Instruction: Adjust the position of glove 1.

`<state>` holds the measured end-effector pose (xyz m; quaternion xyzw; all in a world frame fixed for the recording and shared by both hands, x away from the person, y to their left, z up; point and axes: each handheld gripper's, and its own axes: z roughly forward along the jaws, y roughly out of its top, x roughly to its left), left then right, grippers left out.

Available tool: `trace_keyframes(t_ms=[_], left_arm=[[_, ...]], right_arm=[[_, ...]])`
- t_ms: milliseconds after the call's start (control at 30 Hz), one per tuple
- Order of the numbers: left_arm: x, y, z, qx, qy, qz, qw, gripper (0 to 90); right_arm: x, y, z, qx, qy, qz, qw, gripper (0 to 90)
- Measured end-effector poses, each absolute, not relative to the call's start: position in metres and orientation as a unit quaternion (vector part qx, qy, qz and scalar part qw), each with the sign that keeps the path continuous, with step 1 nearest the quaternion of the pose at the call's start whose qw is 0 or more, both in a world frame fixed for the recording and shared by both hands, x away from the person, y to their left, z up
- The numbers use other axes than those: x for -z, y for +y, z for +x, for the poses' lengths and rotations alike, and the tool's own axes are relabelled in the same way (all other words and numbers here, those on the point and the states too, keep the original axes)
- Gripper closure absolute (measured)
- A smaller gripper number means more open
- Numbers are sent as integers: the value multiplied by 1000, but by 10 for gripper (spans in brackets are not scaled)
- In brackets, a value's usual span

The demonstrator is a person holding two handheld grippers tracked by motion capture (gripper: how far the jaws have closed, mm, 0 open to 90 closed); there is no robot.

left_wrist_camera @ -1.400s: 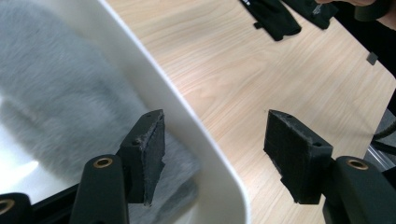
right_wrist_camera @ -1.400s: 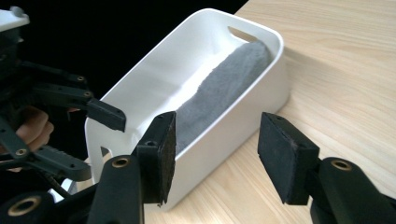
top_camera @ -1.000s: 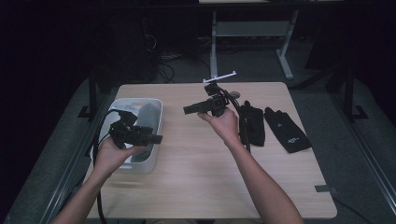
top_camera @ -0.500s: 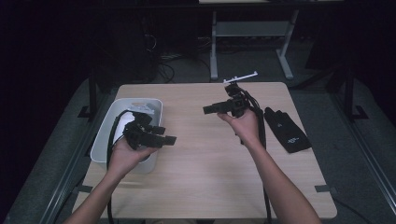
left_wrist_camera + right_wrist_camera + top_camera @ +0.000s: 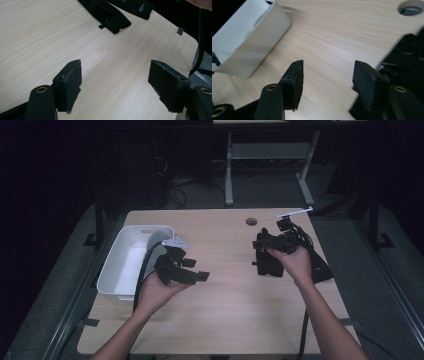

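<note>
The left gripper (image 5: 192, 276) sits left of centre in the high view, held over bare wood of the table (image 5: 225, 310) just beside the white bin (image 5: 120, 270) at the left edge. Its jaws have just been opening — in the left gripper view they stand wide apart with nothing but tabletop between them.

The right gripper (image 5: 261, 251) is right of centre in the high view, right over a black pouch (image 5: 270, 266) lying flat on the table. Its jaws have been easing open too, and in the right gripper view they stand apart over bare wood, gripping nothing — the pouch (image 5: 404, 55) shows just beside the right-hand jaw, at the right edge of that frame.

A second black pouch (image 5: 320, 267) lies just right of the first. Both show at the top of the left gripper view, the nearer pouch (image 5: 110, 15) in front of the farther one (image 5: 135, 6).
</note>
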<state>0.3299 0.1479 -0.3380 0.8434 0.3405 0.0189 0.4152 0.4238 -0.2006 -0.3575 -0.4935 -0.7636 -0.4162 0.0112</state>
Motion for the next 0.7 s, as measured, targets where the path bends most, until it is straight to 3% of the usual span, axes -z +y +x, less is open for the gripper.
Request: trace_keyframes(t_ms=[700], left_arm=[[366,120,316,-20,331,845,420,230]], right_arm=[[404,-294,427,344,-754,-559,-15,422]])
